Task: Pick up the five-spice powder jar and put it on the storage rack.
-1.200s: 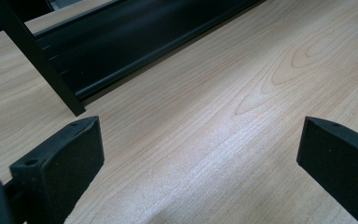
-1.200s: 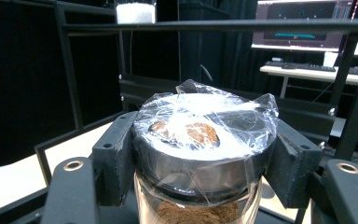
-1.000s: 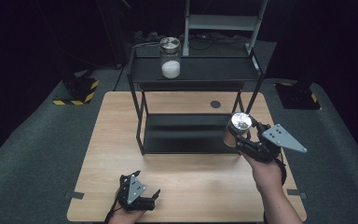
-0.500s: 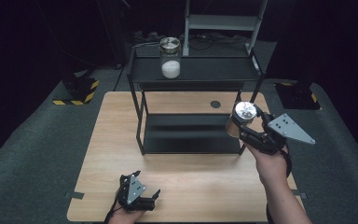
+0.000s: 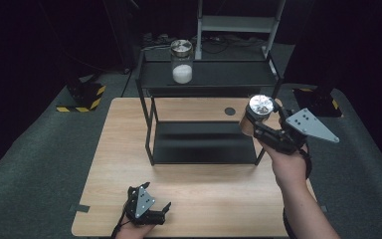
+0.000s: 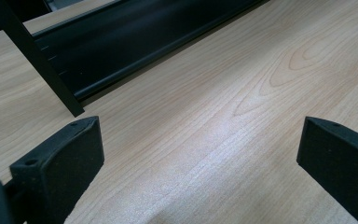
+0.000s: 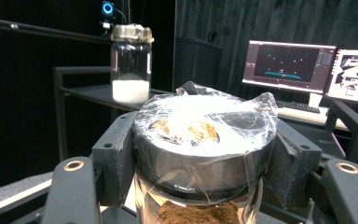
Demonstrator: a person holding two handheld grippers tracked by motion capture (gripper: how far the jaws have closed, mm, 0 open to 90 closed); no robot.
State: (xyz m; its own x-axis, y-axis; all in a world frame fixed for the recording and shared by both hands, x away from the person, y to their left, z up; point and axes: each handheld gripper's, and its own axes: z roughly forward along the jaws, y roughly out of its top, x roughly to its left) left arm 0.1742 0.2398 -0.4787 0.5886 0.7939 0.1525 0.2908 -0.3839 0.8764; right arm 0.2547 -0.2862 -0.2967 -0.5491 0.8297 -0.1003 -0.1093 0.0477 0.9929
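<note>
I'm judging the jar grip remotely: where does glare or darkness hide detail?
High view: the held jar has its lid blown out white, and the surroundings are black. Right gripper view: plastic wrap glares over the lid, and the monitors are bright. Left gripper view: the table is evenly lit and sharp.

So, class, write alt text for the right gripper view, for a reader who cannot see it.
The right tongs grip a glass jar of brown powder, its metal lid wrapped in clear film. Behind it, a jar of white powder stands on a black shelf, and two lit monitors glow at the right.
</note>
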